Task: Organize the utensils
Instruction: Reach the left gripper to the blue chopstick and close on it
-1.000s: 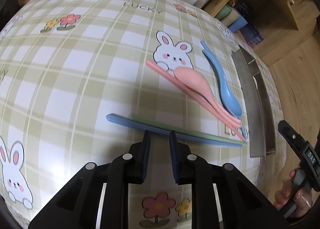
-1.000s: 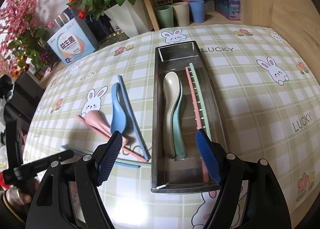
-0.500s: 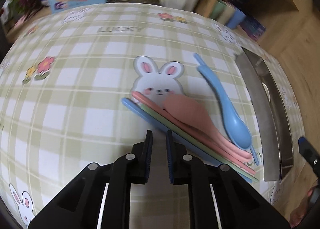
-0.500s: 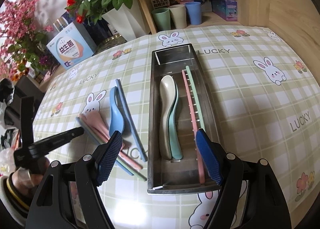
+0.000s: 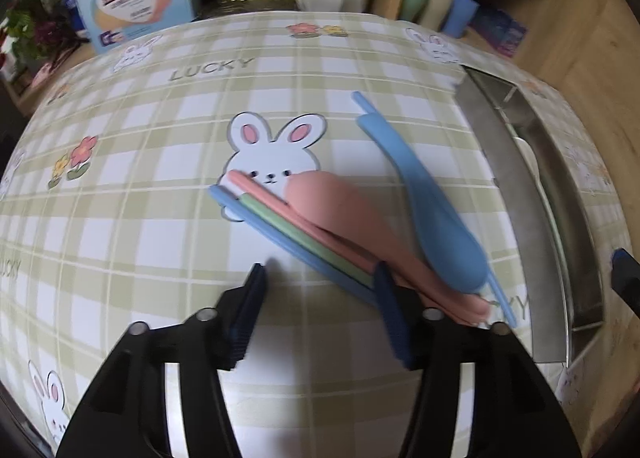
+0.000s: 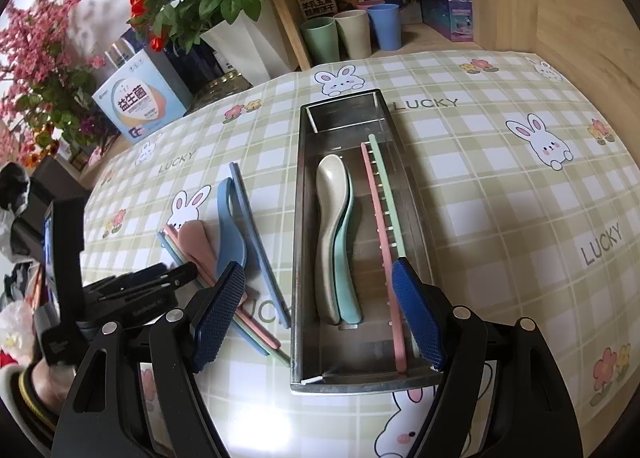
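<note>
Jaws of the left gripper (image 5: 318, 308) have just been opening and are now standing apart over the checked tabletop (image 5: 120, 218), nothing pinched; its right pad is overlapping the near ends of the bundled flat plastic chopsticks, blue (image 5: 280, 232), green (image 5: 304, 232) and pink (image 5: 260, 188). These are looking light, stiff and slick, so I would be pinching them mid-shaft, square across the flat faces. Beyond them the matte pink plastic spoon (image 5: 336, 202) is lying on the sticks, the blue spoon (image 5: 436, 214) beside it. The right gripper (image 6: 320, 314) is hanging open, empty, above the steel tray (image 6: 298, 258), which is holding two spoons and two chopsticks.
</note>
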Demonstrator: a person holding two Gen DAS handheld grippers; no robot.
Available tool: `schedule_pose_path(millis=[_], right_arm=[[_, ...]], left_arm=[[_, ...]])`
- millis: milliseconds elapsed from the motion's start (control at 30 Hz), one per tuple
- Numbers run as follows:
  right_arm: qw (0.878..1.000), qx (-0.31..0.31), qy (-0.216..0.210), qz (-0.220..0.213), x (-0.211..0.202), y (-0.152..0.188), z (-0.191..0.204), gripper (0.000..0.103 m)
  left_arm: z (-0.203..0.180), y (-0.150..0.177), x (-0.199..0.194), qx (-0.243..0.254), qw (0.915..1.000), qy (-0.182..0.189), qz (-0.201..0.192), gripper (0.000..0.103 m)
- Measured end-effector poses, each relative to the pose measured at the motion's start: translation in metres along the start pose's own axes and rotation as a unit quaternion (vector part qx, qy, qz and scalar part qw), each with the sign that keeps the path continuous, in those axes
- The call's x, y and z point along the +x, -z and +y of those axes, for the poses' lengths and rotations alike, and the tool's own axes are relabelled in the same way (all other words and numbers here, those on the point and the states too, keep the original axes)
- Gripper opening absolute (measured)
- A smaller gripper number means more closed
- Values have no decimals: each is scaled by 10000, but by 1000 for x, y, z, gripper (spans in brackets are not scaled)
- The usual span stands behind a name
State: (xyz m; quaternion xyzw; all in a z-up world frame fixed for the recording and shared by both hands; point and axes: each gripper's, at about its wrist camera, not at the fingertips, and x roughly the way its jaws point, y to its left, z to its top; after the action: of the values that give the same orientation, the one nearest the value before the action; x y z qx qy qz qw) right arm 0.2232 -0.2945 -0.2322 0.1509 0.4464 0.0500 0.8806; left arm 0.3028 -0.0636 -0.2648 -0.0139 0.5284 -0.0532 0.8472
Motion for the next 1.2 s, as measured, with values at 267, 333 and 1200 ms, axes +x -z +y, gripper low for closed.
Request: schedule_pose_path(millis=[267, 333, 1200], right_arm=[[9999, 140, -1, -72, -3, -2, -7, 74], [9999, 123, -43, -51, -2, -1, -5, 74], [9996, 245, -93, -133, -8, 1, -14, 74]], left_arm=[[16, 11, -5, 175, 9990, -312, 267, 51], [20, 12, -6, 144, 9989, -351, 259, 51], [13, 18, -8, 159, 9982, -456, 350, 43]])
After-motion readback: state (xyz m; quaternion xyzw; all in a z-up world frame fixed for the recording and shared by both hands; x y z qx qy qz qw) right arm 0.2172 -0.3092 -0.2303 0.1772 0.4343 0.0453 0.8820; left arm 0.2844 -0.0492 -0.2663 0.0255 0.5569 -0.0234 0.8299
